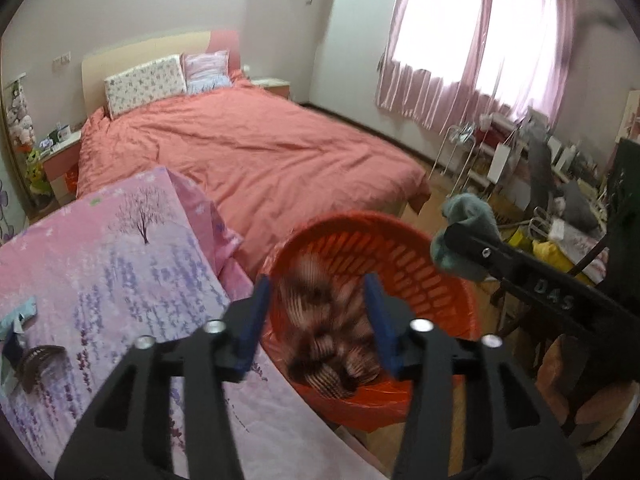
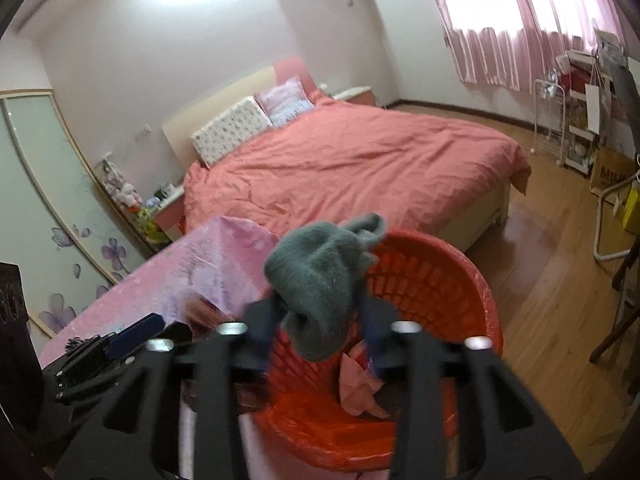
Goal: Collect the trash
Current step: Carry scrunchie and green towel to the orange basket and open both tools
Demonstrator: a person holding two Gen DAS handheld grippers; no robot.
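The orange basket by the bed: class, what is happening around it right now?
A person is working two handheld tongs over the orange basket, which has an orange plastic liner. The left tongs are open above it, and a blurred striped brown item sits between them, seemingly dropping in. The right tongs hold a grey-green sock above the rim. Pink paper already lies inside.

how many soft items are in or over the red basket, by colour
grey-green fuzzy sock, held in the right gripper above the red slotted plastic basket: 1
brown-and-pink striped sock, blurred, between the left gripper's fingers: 1
pink crumpled piece inside the basket: 1
total: 3
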